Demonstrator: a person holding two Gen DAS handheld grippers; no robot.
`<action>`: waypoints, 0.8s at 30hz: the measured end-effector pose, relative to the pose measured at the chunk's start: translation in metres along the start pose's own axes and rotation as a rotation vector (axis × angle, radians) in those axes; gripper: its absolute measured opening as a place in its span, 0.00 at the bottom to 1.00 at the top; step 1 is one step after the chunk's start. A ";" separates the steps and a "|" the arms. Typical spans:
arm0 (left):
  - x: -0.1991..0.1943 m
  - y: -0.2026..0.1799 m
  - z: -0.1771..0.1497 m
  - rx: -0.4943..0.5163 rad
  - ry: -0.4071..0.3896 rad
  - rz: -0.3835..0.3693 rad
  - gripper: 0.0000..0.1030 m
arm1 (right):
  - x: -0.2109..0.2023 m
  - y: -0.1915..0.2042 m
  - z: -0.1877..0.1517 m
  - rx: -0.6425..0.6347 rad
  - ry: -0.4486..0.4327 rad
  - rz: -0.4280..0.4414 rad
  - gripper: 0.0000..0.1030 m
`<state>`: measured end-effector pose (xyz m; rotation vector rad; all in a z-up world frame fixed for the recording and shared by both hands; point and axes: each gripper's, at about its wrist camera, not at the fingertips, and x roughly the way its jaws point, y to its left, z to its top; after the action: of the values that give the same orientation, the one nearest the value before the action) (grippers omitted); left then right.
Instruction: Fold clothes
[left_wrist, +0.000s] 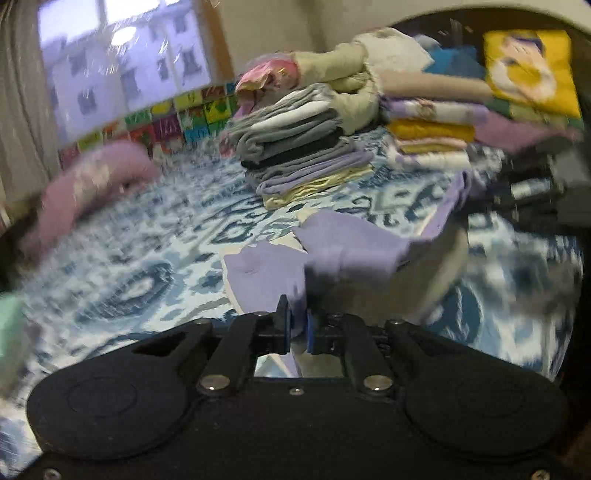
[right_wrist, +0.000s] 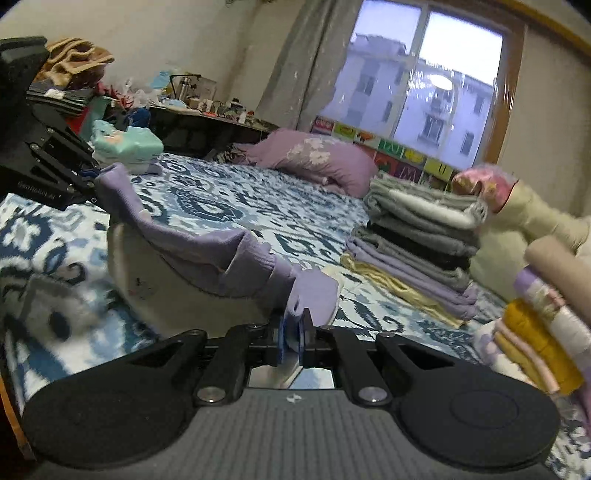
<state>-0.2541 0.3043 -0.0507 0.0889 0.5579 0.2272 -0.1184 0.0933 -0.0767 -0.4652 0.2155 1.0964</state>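
Both grippers pinch the same lilac-and-cream garment (right_wrist: 207, 254) by its purple edge, one at each end, so that it hangs spread between them above the patterned bed (right_wrist: 236, 199) — likely to straighten it for a fold. The left gripper (left_wrist: 297, 326) has its fingers pressed shut on the cloth, which rises just ahead of their tips; the right gripper (right_wrist: 293, 334) clamps a lilac corner likewise. Folded stacks (right_wrist: 413, 243) wait beside.

Garment (right_wrist: 207, 254) apparently over bedspread (right_wrist: 229, 199), stacks (right_wrist: 417, 251) beyond
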 end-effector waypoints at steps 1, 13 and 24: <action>0.010 0.009 0.003 -0.037 0.004 -0.016 0.06 | 0.012 -0.005 0.001 0.024 0.015 0.012 0.07; 0.108 0.092 -0.021 -0.566 0.096 -0.217 0.07 | 0.122 -0.079 -0.040 0.615 0.154 0.237 0.25; 0.090 0.081 -0.031 -0.627 0.047 -0.220 0.19 | 0.111 -0.064 -0.045 0.595 0.120 0.268 0.14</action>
<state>-0.2121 0.4055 -0.1115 -0.5840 0.5175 0.1814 -0.0090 0.1378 -0.1437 0.0360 0.7027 1.2005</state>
